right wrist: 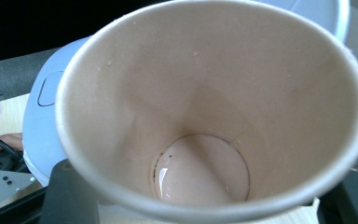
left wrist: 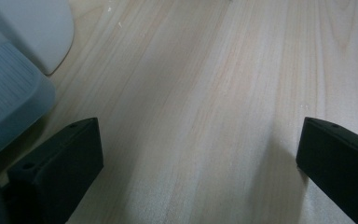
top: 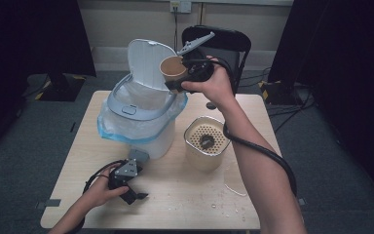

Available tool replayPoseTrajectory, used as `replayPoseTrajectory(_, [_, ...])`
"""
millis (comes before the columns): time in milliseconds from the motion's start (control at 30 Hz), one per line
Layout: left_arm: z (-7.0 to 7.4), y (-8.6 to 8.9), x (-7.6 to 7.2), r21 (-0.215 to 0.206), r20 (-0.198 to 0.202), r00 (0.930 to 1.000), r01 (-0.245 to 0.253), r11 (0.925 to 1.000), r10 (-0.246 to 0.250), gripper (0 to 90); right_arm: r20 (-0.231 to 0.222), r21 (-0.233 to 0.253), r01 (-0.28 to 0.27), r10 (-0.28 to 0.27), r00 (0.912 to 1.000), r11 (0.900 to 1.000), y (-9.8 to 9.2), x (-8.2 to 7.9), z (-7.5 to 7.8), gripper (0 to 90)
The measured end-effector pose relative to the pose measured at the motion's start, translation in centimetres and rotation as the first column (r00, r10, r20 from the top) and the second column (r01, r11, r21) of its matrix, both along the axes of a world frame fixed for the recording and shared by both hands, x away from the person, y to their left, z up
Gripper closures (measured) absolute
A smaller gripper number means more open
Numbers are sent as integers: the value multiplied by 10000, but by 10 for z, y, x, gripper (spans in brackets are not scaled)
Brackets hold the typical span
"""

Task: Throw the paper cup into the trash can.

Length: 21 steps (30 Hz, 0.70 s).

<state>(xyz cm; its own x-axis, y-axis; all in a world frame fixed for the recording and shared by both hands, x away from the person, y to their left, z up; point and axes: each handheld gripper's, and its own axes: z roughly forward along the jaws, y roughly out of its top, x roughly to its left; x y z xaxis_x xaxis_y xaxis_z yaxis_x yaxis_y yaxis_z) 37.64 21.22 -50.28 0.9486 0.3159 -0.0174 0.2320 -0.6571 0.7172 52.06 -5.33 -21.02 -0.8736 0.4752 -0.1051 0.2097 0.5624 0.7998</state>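
Right gripper [top: 175, 80], held high over the far side of the pale wooden bench [top: 185, 204]: its two black jaws are clamped on the wall of one brown paper cup [top: 172, 68], which is tipped on its side with its mouth turned toward the camera side. The cup hangs above the open mouth of the white lidded waste bin [top: 143, 112], just in front of the bin's raised lid [top: 148, 58]. In the right gripper view the cup's inside [right wrist: 205, 116] is nearly empty; a thin film of pale liquid and a few dark specks lie at its bottom.

Left gripper [top: 134, 192], resting low near the front left edge of the bench: its jaws stand wide apart, with bare wood between them in the left gripper view, and hold nothing. The bin's base [left wrist: 23, 42] lies just beside the left jaw in that view.

Count: two grippers, one paper cup, one waste bin lined with a clear bag with a blue edge [top: 112, 131], and one cream-coloured square container with a perforated strainer top [top: 205, 141], which stands on the bench to the right of the bin. A wet patch and scattered droplets [top: 233, 187] lie on the wood near the container. One black chair [top: 224, 41] stands beyond the bench.
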Motion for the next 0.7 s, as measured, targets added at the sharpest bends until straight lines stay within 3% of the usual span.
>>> replayPoseTrajectory(267, [0,0,0,0,-2,10000,-1,10000,1,0,-160,159,-125,127,9998,9998,11,3,-5,319])
replayPoseTrajectory(600, [0,0,0,-8,-6,10000,2,10000,-2,0,-278,192,-467,472,9985,9987,39,8,-15,318])
replayPoseTrajectory(700, [0,0,0,-10,-3,10000,2,10000,-2,0,-326,280,-583,592,9977,9979,47,9,-19,276])
